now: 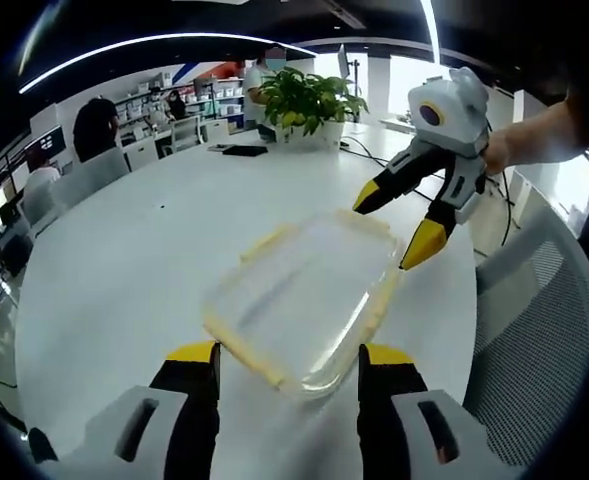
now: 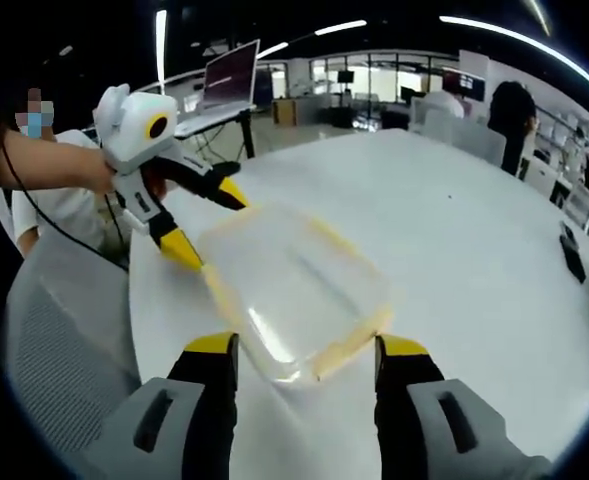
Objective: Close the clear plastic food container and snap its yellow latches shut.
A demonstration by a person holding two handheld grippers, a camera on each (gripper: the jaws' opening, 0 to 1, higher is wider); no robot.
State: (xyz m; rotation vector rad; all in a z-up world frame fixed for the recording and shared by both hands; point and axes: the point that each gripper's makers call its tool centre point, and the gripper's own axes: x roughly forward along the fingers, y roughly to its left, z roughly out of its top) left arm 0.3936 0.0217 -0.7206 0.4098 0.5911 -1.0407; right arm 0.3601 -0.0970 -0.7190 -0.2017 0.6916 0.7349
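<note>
At the bottom of the left gripper view, the left hand-held gripper [image 1: 288, 362] has its jaws apart, flanking the clear, rounded-rectangular plastic food container [image 1: 304, 295] with soft yellow latches, mid-frame on the glossy white bench [image 1: 124, 260]. The right hand-held gripper [image 2: 294, 355] likewise gapes. Press each latch squarely, probably bracing the opposite side.

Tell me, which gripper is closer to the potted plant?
Right, probably. The right gripper works the container's far edge, toward the potted plant; the left gripper sits at the near edge, farther back.
</note>
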